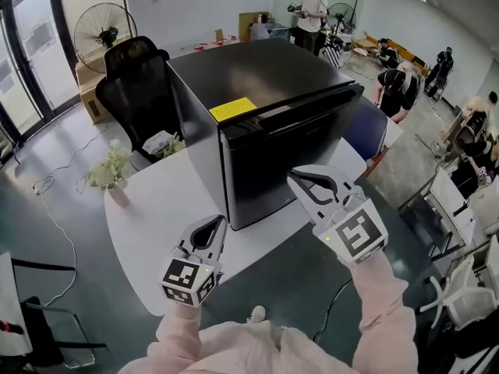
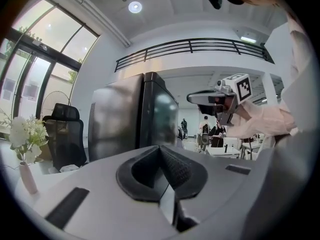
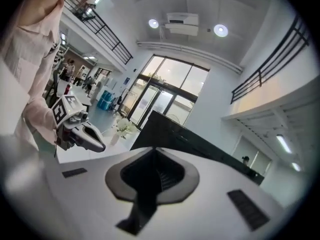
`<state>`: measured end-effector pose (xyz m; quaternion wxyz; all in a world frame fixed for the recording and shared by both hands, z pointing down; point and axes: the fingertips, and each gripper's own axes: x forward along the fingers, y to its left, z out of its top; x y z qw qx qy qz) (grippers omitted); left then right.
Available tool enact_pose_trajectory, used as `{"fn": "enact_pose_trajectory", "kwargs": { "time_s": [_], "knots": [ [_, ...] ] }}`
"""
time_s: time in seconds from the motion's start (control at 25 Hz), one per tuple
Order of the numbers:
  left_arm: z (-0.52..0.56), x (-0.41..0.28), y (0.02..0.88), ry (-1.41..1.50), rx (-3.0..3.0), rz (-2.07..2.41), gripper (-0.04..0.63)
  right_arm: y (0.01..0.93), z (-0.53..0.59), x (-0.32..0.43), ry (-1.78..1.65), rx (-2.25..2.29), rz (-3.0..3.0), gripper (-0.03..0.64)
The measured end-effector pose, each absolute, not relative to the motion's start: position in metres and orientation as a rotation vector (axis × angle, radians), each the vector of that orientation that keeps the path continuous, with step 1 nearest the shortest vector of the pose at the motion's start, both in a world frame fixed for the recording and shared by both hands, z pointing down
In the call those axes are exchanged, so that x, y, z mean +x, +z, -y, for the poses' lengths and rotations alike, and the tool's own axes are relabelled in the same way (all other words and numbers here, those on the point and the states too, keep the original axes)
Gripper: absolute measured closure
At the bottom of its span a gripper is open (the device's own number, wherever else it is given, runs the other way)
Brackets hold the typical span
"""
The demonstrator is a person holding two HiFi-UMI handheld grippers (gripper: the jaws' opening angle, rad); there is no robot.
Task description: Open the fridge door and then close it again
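A black mini fridge point(image 1: 257, 76) stands on the white table point(image 1: 156, 201), with a yellow label point(image 1: 232, 109) on its top. Its door point(image 1: 281, 162) faces me and looks closed. My left gripper point(image 1: 216, 224) hovers over the table in front of the fridge's left corner, jaws together and empty. My right gripper point(image 1: 295, 178) is raised just in front of the door, jaws together, nothing between them. In the left gripper view the left gripper point(image 2: 161, 148) points at the fridge point(image 2: 125, 119), with the right gripper point(image 2: 192, 98) beside the door. The right gripper point(image 3: 152, 151) sees the fridge point(image 3: 170, 129) tilted.
A black office chair point(image 1: 132, 84) stands behind the table at left, and a vase of white flowers point(image 1: 113, 174) sits on the table's left edge. A floor fan point(image 1: 104, 26) is at the back left. Several people work at desks on the right.
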<state>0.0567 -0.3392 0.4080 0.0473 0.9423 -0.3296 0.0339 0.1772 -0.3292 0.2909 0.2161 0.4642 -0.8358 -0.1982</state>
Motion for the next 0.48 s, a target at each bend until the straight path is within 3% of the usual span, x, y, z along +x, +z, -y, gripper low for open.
{"fn": "enact_pose_trajectory", "kwargs": {
  "time_s": [0.2,0.32,0.48],
  "knots": [
    [0.339,0.061,0.397,0.073,2.883,1.068,0.584,0.274,0.340,0.181,-0.626,1.143,2.278,0.537],
    [0.342,0.061,0.393,0.054,2.875,1.120,0.583,0.265,0.349,0.175,-0.694,1.076,2.256,0.460],
    [0.341,0.064,0.388,0.035,2.881,1.164,0.583,0.256,0.361,0.166,-0.799,0.982,2.173,0.454]
  ]
}}
